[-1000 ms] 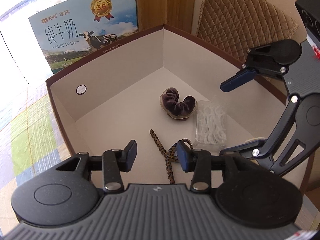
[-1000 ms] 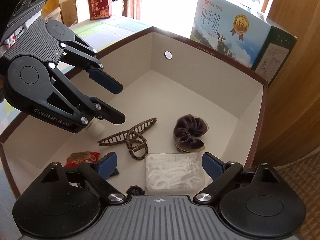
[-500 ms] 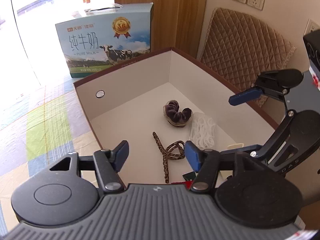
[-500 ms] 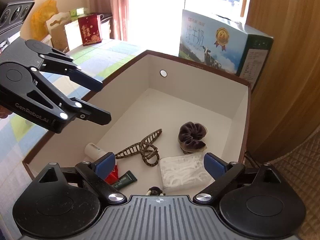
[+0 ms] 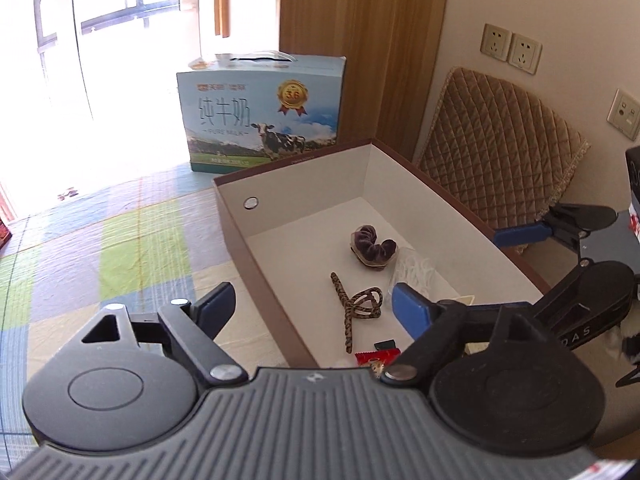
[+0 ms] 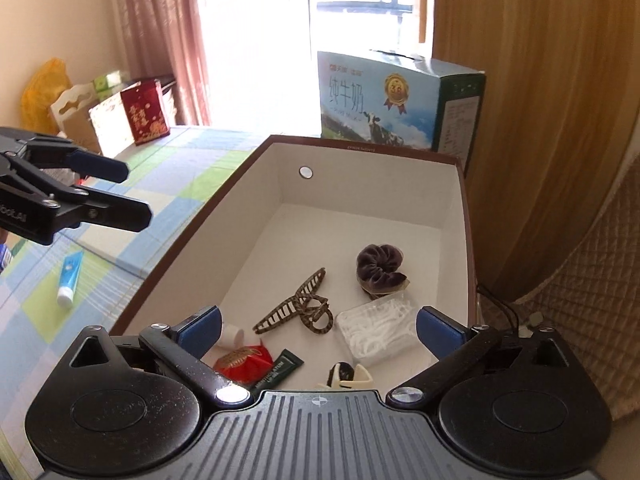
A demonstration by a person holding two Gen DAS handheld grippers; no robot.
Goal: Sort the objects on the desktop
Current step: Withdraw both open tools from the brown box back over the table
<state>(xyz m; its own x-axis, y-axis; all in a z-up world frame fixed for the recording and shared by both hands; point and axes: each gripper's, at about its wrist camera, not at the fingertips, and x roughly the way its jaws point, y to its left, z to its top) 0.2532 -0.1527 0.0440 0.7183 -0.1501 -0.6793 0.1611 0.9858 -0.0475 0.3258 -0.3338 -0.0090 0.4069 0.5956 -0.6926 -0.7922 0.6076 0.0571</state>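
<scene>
A brown-rimmed box [image 5: 296, 176] [image 6: 380, 184] with a white inside holds a purple scrunchie [image 5: 370, 246] [image 6: 380, 266], a leopard hair claw [image 5: 356, 306] [image 6: 300, 308], a clear case of floss picks [image 5: 412, 270] [image 6: 378, 332], a red packet [image 6: 244, 360], a green sachet [image 6: 280, 368] and a small white bottle [image 6: 232, 334]. My left gripper [image 5: 314, 308] [image 6: 134, 194] hangs open and empty above the box's left rim. Over the near end my right gripper [image 6: 319, 328] [image 5: 472, 270] is open and empty too. A blue-and-white tube [image 6: 70, 278] lies on the cloth outside the box.
A blue milk carton [image 5: 260, 116] [image 6: 384, 104] stands behind the box. A quilted chair cushion [image 5: 500, 148] is on the right, against a wooden panel. The checked tablecloth [image 5: 120, 248] stretches left. Gift bags [image 6: 136, 116] stand at its far edge.
Both grippers have risen and drawn back out of the box. The left one has shifted left over the box's rim, with its jaws spread wider. The box's contents have not moved.
</scene>
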